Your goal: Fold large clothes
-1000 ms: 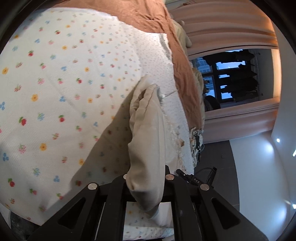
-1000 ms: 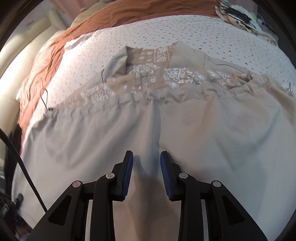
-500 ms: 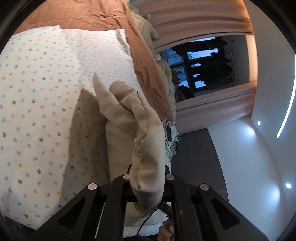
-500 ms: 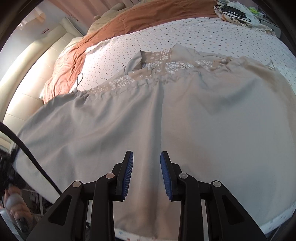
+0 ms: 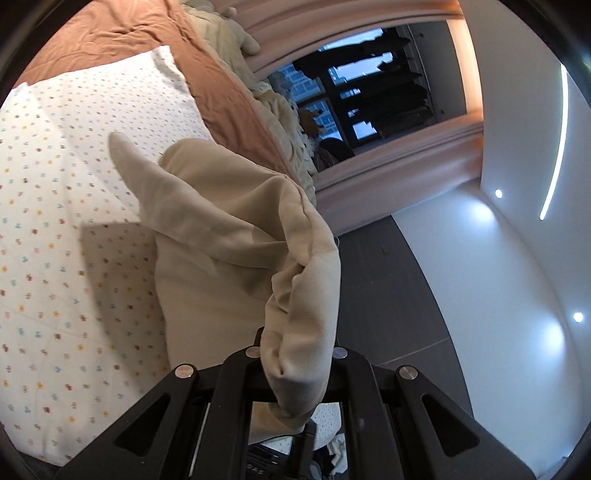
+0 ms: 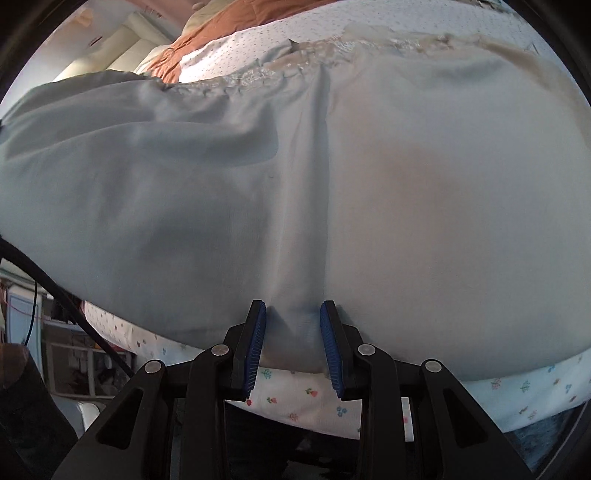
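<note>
Beige garment point(image 5: 236, 236): a bunched corner is clamped in the left gripper point(image 5: 295, 354), lifted clear of the bed.
Right gripper point(image 6: 291, 343): blue pads point(image 6: 255, 343) pinch a fold at the garment's near hem point(image 6: 295, 258).
Garment body: spread over the flower-print sheet point(image 6: 306, 395).
Beyond: rust-brown blanket point(image 5: 122, 33), pink curtain point(image 5: 399, 158), dark window point(image 5: 369, 92).
</note>
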